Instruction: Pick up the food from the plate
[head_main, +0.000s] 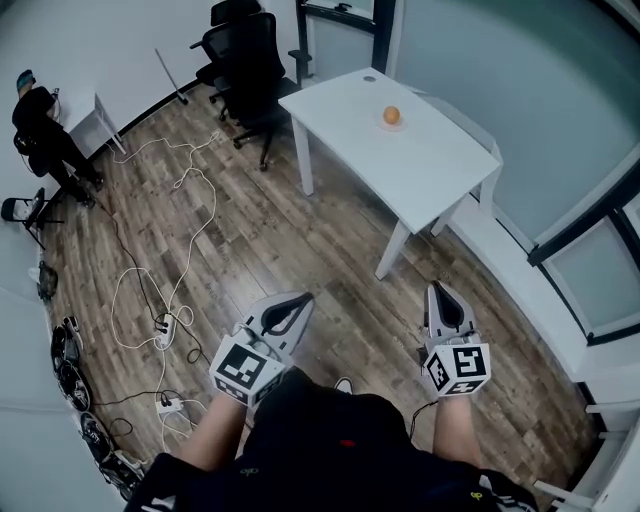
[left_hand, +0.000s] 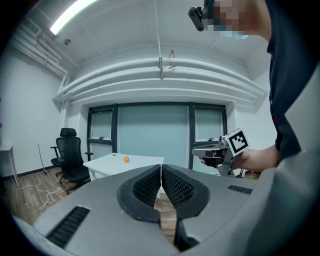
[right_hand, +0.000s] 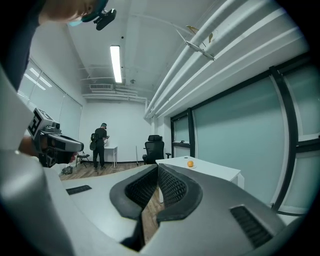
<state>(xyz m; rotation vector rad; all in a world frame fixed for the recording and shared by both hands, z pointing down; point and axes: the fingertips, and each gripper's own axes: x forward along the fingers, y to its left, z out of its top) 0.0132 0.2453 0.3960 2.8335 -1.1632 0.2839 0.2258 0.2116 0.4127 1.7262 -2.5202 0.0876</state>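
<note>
At the far left a person (head_main: 38, 125) in black stands by a small white desk (head_main: 92, 115), well apart from the work and, I'd guess, no part of it; white cables (head_main: 170, 270) loop over the wooden floor (head_main: 300, 250) toward the near left, where a power strip (head_main: 168, 405) lies, so feet want watching on that side; two black office chairs (head_main: 250, 55) stand at the far end, just left of the table, which leaves its near side free to walk up to. The left gripper (head_main: 300, 298) is held out level in front of the body, its tongs pressed together with nothing between them, which suits carrying rather than grasping; the white table (head_main: 420, 170) stands far ahead and to the right, beside the glass wall (head_main: 520, 90); the food (head_main: 392, 116), a small round orange thing, sits toward the table's far side on a pale plate (head_main: 392, 125) that barely shows, well apart from both grippers. The right gripper (head_main: 433, 288) is held level beside the left, tongs likewise pressed together and empty; both point toward the table, so I judge the approach is the step in hand, and the tongs must spread before any pick.
</note>
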